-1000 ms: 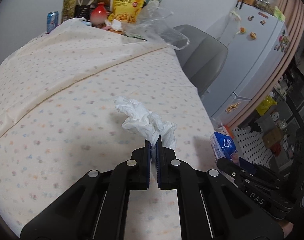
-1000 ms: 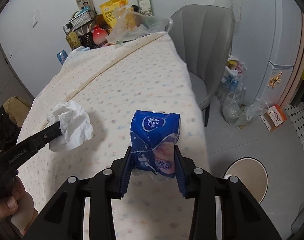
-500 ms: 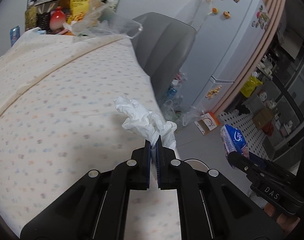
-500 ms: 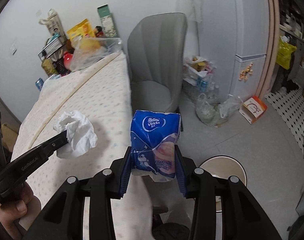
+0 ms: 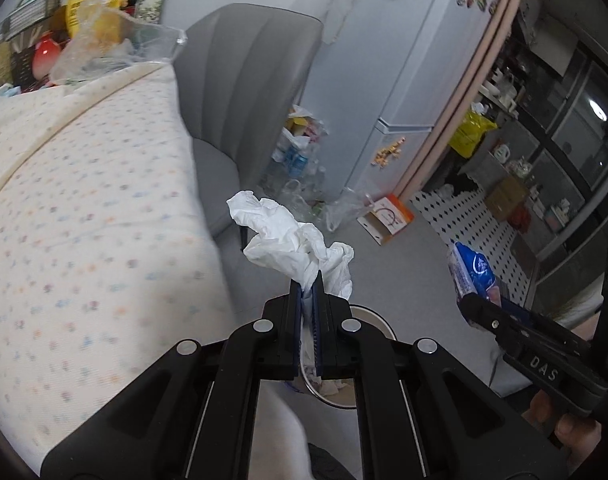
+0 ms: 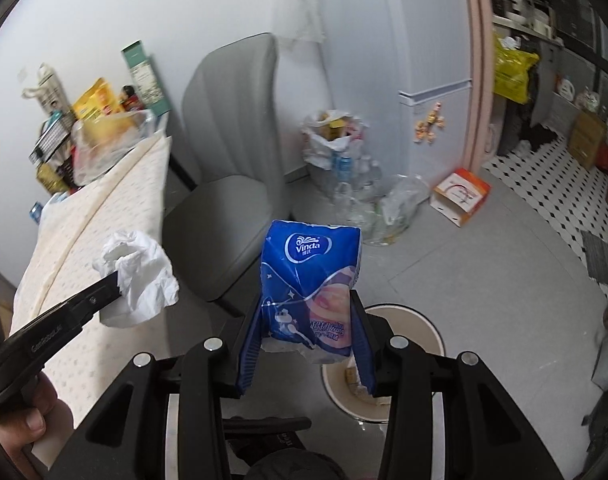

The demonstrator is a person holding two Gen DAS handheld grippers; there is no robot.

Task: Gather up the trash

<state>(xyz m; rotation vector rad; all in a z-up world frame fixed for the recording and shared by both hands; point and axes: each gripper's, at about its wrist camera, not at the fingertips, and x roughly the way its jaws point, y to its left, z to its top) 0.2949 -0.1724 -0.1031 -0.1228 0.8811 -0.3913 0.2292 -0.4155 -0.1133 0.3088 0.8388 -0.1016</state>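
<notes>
Your left tool point(image 5: 307, 280) is clenched on the crumpled tissue point(image 5: 292, 240), your right tool point(image 6: 306, 320) on the blue tissue pack point(image 6: 310, 280). Both are off the worktop point(image 5: 84, 200); the bin point(image 6: 424, 328) sits just below and ahead, so only the drops remain.

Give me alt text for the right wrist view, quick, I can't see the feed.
The right gripper clamps a blue Vinda tissue pack above the floor, with a round bin just beyond and below it. At left, the left gripper holds a crumpled white tissue beside the table; a grey chair stands behind.
</notes>
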